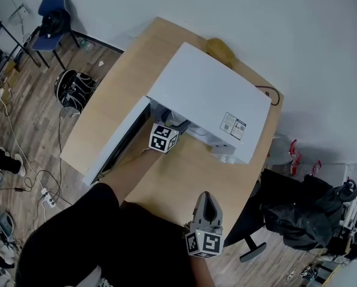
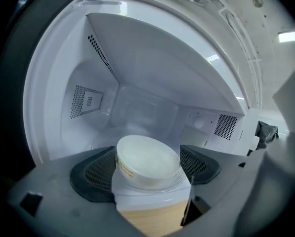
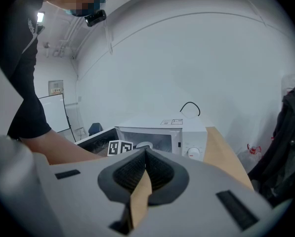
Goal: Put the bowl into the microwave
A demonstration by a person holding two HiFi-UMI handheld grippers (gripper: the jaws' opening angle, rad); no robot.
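A white microwave (image 1: pixel 208 97) stands on the wooden table (image 1: pixel 184 178) with its door (image 1: pixel 115 142) swung open to the left. In the left gripper view a whitish bowl (image 2: pixel 147 162) with a clear rim sits on the microwave floor, just inside the front edge. My left gripper (image 2: pixel 148 168) reaches into the opening with its jaws spread wide on either side of the bowl, and the pads do not press on it. In the head view only its marker cube (image 1: pixel 163 137) shows at the opening. My right gripper (image 1: pixel 207 201) hangs shut and empty over the table's near edge.
A black cable (image 1: pixel 272 94) runs behind the microwave. A black jacket lies on a chair (image 1: pixel 304 211) to the right of the table. A blue chair (image 1: pixel 52 14) and a black bag (image 1: pixel 75 88) stand on the floor at the left.
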